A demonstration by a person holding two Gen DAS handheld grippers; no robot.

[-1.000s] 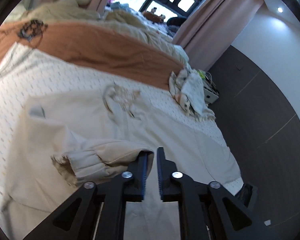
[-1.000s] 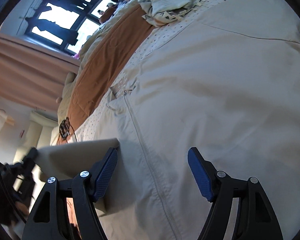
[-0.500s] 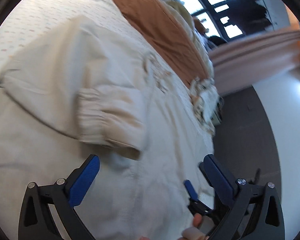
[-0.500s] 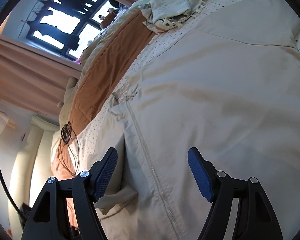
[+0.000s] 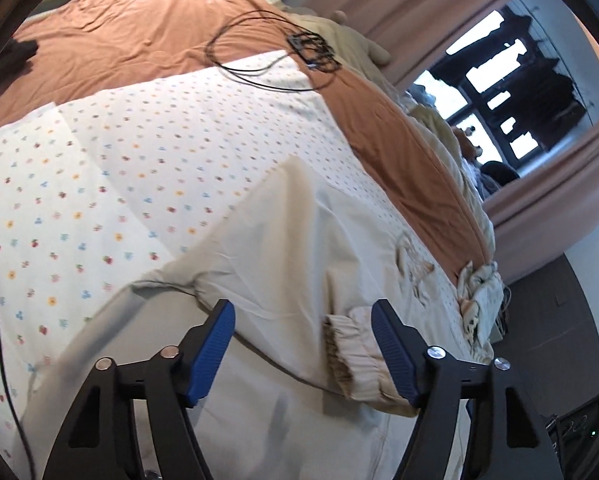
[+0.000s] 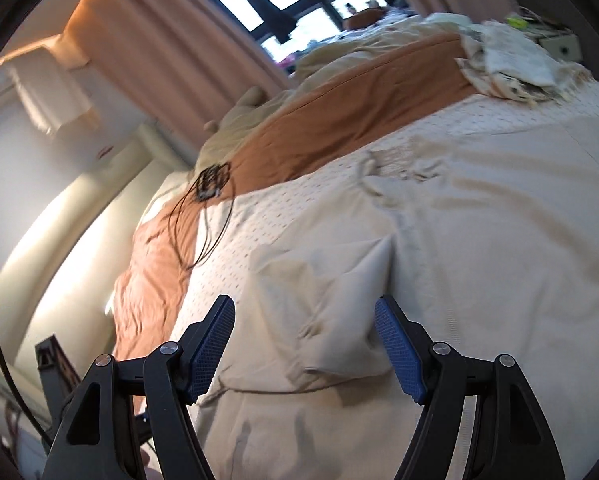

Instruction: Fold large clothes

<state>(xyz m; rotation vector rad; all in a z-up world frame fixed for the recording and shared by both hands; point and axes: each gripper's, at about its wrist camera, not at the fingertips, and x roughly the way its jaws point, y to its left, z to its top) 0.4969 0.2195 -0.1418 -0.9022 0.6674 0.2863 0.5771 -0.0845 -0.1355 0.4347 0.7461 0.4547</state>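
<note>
I have let go of the sleeve, so the large cream zip-up jacket [image 5: 283, 264] lies spread on the flower-dotted white bedsheet [image 5: 99, 184], its elastic cuff [image 5: 351, 356] folded across, while my left claw [image 5: 303, 356] and right claw [image 6: 305, 348] both gape, holding nothing

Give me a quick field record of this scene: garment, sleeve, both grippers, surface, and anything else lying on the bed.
garment: beige jacket, spread flat on the bed
sleeve: folded across the body, cuff near the left gripper
left gripper: open, holding nothing
right gripper: open, above the folded sleeve
surface: floral sheet over a brown blanket
other: black cable, crumpled cloth
</note>
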